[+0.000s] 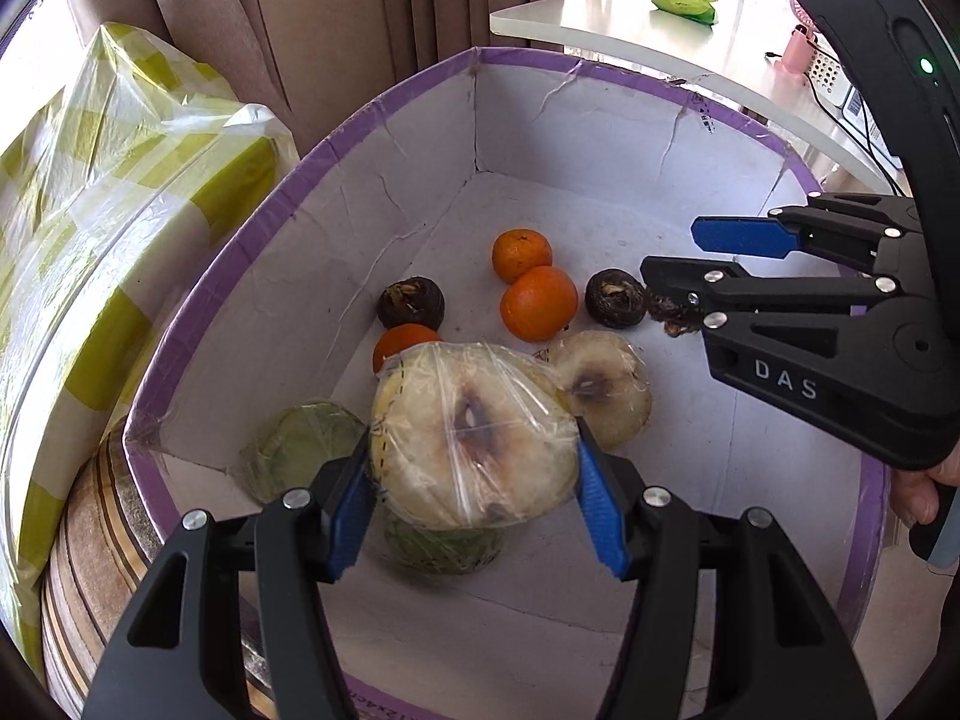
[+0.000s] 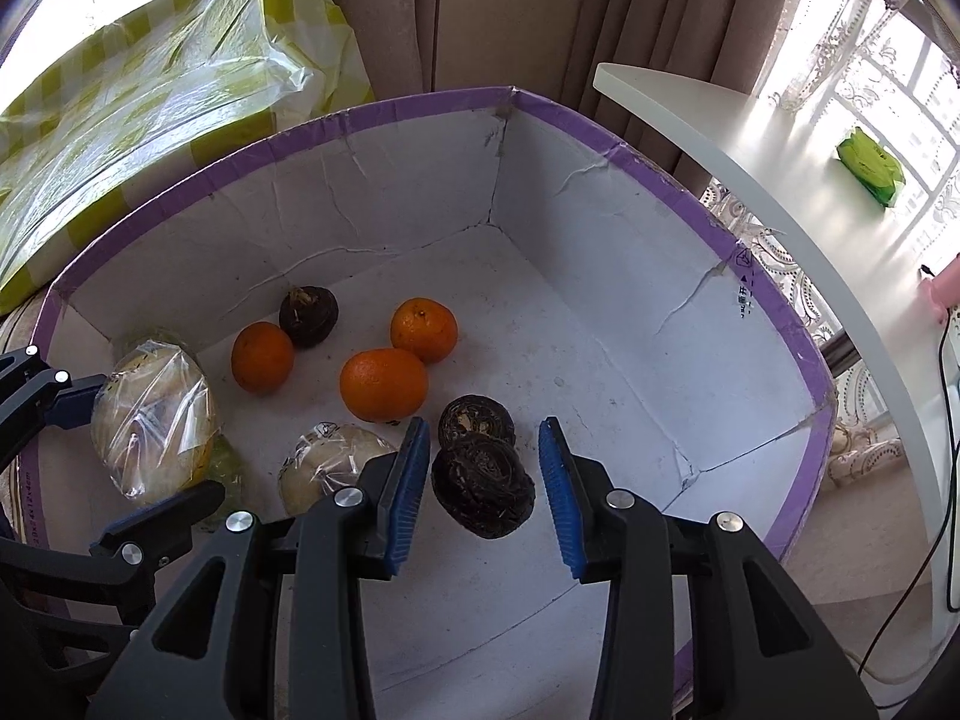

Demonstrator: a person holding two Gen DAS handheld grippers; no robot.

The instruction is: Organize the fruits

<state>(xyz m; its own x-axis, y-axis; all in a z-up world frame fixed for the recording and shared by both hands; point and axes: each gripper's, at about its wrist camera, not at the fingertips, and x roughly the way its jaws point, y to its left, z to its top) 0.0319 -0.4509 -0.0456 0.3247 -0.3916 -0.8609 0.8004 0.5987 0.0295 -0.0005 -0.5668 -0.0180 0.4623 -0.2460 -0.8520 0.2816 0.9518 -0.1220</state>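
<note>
Fruit fills the purple-rimmed box: the left hand-held gripper pinches a plastic-wrapped pear half, cut face up, near-left. The right hand-held gripper, pads spread, flanks a dark round fruit without touching. Three oranges lie beyond.

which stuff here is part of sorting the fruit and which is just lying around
Part of the job:
box
oranges
dark round fruits
wrapped fruit halves
left gripper
right gripper

Just lying about:
checked plastic bag
white table
green packet
curtains
</note>
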